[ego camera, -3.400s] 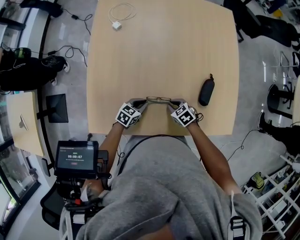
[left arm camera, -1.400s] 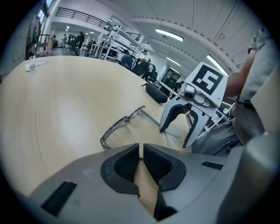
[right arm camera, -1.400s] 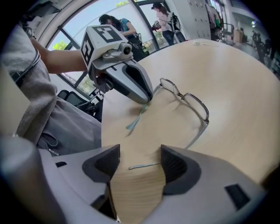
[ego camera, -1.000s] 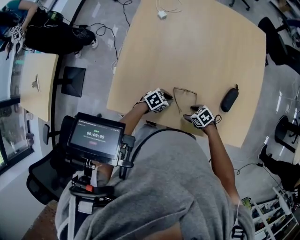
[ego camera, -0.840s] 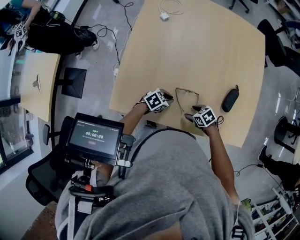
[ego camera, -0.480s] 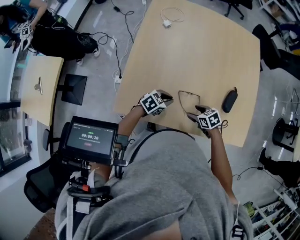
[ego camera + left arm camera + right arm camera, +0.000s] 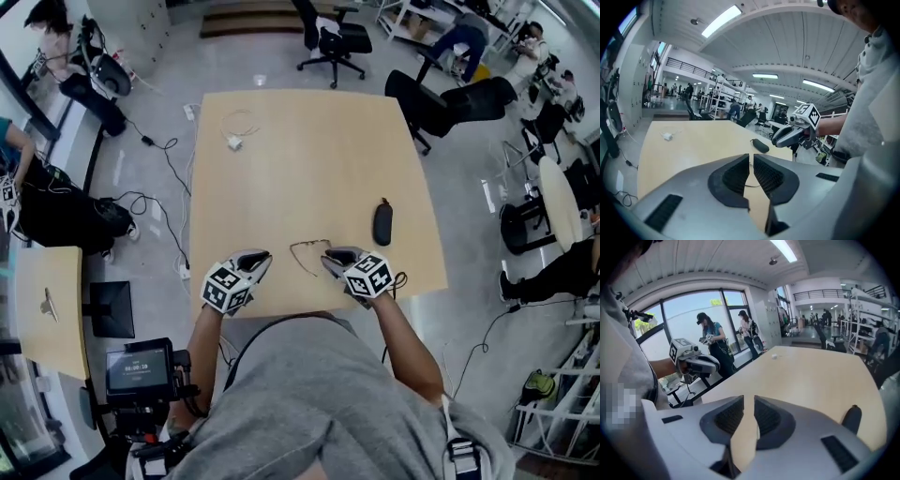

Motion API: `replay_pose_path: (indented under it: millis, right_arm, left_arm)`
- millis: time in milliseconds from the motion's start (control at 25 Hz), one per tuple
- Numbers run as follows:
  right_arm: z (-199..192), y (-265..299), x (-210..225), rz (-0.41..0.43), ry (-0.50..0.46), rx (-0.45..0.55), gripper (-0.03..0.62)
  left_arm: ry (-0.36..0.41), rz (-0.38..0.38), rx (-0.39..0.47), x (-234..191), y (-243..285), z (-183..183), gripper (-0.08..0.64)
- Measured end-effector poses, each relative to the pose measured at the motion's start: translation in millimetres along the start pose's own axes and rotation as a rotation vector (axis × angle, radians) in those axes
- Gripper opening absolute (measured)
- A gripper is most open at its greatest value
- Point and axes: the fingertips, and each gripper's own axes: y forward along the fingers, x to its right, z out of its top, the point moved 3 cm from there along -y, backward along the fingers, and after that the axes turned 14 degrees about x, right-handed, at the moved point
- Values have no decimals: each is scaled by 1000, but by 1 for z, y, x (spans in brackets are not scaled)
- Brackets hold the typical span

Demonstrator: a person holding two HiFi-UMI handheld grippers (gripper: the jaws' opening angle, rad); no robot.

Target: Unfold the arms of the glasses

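The thin-framed glasses (image 7: 309, 255) lie on the tan table (image 7: 309, 159) near its front edge, arms spread out from the front. My left gripper (image 7: 260, 256) hovers just to their left, jaws shut and empty. My right gripper (image 7: 330, 256) hovers at their right; its jaws have just been closing and a small gap remains with nothing in it. In the left gripper view the pads (image 7: 738, 176) nearly meet, and a thin wire of the glasses (image 7: 751, 186) shows below them. In the right gripper view bare table shows between the pads (image 7: 729, 417).
A dark glasses case (image 7: 382, 222) lies to the right of the glasses. A white charger with its cable (image 7: 234, 141) sits at the table's far left. Office chairs (image 7: 328, 37) stand beyond the table. Two people (image 7: 710, 341) stand by the window.
Both grippers have lifted off the table, away from the glasses. The right jaws have narrowed. The head view has swung and now takes in the whole table.
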Motion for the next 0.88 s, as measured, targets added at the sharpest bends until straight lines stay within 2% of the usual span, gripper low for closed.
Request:
replay_pose_path:
  millis: [80,160,400,600,720,880]
  right_arm:
    - [24,-6,3,-32,-15,85,36]
    - [52,-11,13,-44,-25,164,14]
    - [144,-67,0,-47,-120,368,8]
    - [163,-124,-49,-50,-204,500,8]
    - [171,-150,-65,-33,-247,578,8]
    - [178,-185,-89,-5,-302,620,8]
  left_arm:
    - [34,8,67,-4,-5,24,9]
    - [61,28,134,-10,-4,52,9]
    - [145,52,306,9,-13,141,9]
    - [237,103,443,54,-52,170,8]
    - [294,133,495,77,-66,179,8]
    - [301,181,542,107,-79,184,8]
